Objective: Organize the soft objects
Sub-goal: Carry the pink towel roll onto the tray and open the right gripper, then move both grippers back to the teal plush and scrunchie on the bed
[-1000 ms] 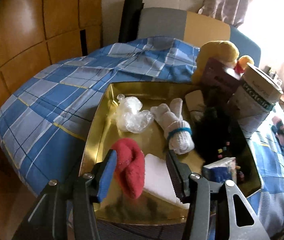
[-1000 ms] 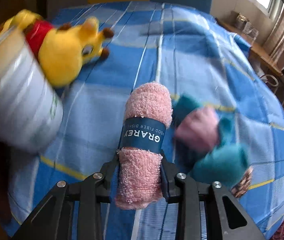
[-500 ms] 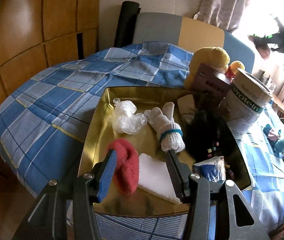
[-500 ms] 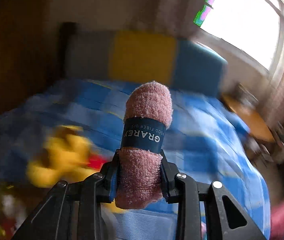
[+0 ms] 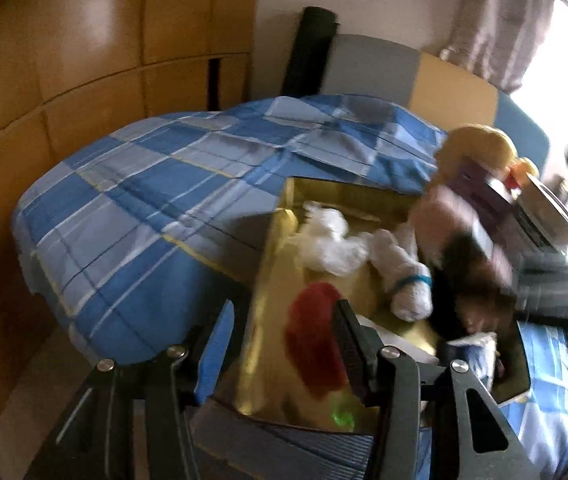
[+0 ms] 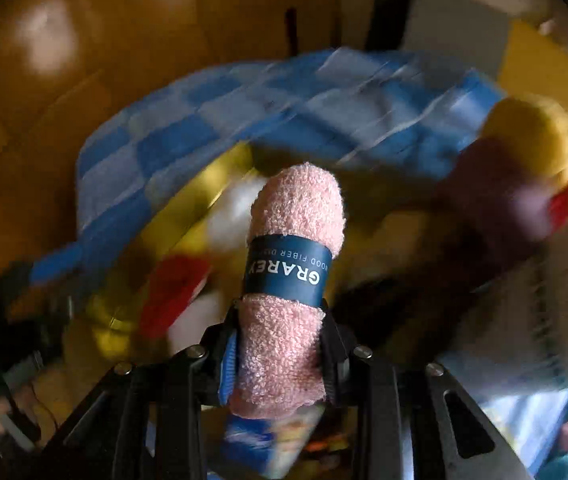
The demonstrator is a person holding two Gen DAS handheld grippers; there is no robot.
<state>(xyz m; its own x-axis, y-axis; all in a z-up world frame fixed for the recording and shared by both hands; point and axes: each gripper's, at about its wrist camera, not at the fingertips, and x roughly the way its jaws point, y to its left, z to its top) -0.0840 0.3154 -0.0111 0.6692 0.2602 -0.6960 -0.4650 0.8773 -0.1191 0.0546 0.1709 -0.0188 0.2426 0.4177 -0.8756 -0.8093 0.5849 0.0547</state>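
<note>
The right gripper point(image 6: 280, 354) grips a rolled pink towel point(image 6: 289, 280) with a dark blue band, above the gold tray point(image 5: 272, 280) on the checked blue cover point(image 5: 144, 208). The left gripper point(image 5: 284, 340) is open and empty, over the tray's near left edge, close to a red cloth point(image 5: 313, 340).

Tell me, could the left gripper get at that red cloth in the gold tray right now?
Probably yes: the left gripper is open and empty, and the red cloth lies uncovered just ahead in the gold tray.
</note>
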